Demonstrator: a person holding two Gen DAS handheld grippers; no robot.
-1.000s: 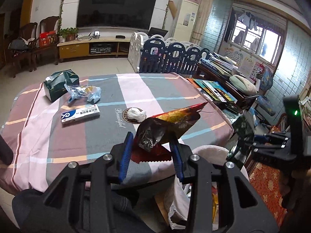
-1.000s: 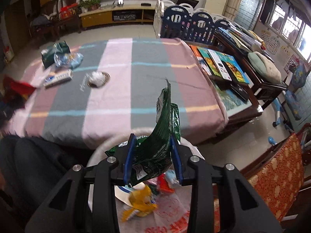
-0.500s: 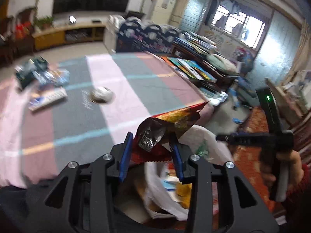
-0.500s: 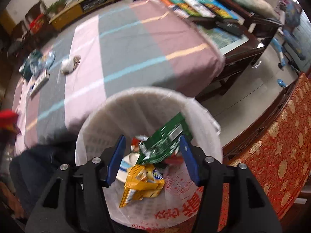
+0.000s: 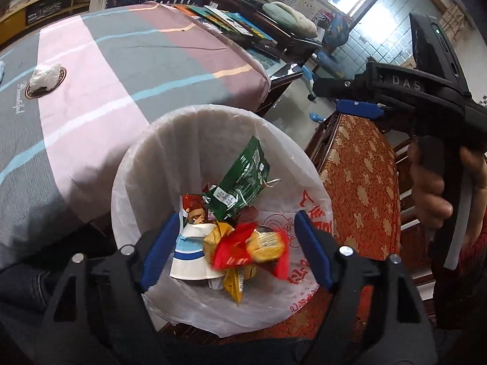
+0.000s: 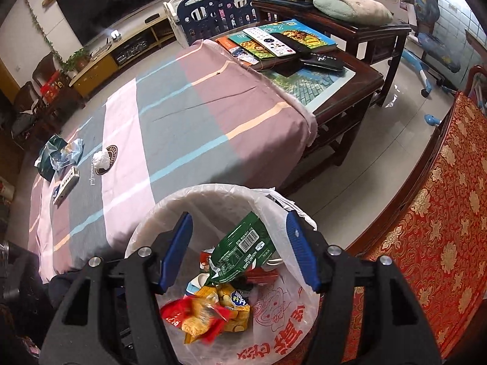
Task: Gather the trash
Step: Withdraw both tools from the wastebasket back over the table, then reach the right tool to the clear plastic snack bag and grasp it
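Note:
A trash bin lined with a white plastic bag (image 5: 194,127) (image 6: 213,193) stands beside the table. In it lie a green wrapper (image 5: 240,179) (image 6: 240,252), a red and yellow wrapper (image 5: 252,248) (image 6: 194,316), a paper cup (image 5: 188,258) and more wrappers. My left gripper (image 5: 234,254) is open and empty right above the bin. My right gripper (image 6: 239,251) is open and empty above the bin too; it shows in the left wrist view (image 5: 359,108) at the right. A crumpled white tissue (image 5: 45,74) (image 6: 102,158) lies on the table.
The table wears a striped cloth (image 5: 158,48) (image 6: 197,115). At its far left lie a green bag (image 6: 48,155), a clear blue wrapper (image 6: 71,150) and a white box (image 6: 65,184). A red patterned chair (image 5: 362,176) (image 6: 441,213) stands right of the bin. Books cover a side table (image 6: 283,42).
My right gripper opened and dropped the green wrapper into the bin. My left gripper swung over the bin, opened and let go of the red and yellow wrapper, which now lies in the bin.

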